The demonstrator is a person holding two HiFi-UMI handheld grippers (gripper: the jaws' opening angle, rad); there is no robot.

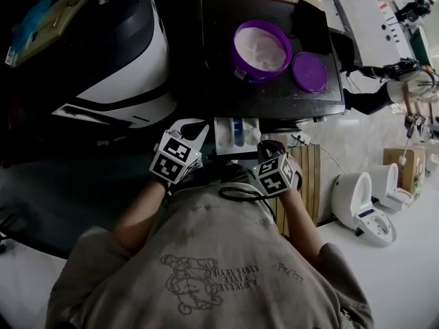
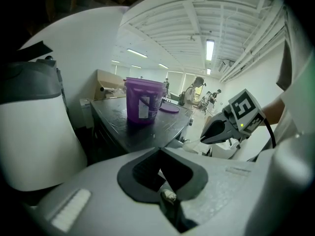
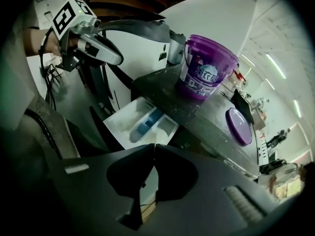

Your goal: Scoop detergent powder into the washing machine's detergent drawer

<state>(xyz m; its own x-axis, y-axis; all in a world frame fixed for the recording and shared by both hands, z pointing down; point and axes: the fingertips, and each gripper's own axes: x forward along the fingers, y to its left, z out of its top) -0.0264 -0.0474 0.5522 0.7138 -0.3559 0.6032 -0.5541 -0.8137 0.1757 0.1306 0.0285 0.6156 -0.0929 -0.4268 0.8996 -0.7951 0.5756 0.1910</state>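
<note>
Left gripper (image 2: pixel 158 149) and right gripper (image 3: pixel 154 146) both have fingers pinched together on nothing, so a clumsy bump could tip the open detergent tub (image 1: pixel 260 50) past the detergent drawer (image 1: pixel 235 134).

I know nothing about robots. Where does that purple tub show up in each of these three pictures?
Head view: the purple tub sits upper middle, open, seen from above.
Left gripper view: centre, side-on, standing on the dark top.
Right gripper view: upper right of centre, label towards the camera.
Shared landmark: the purple lid lying flat beside the tub shows in all three views.
</note>
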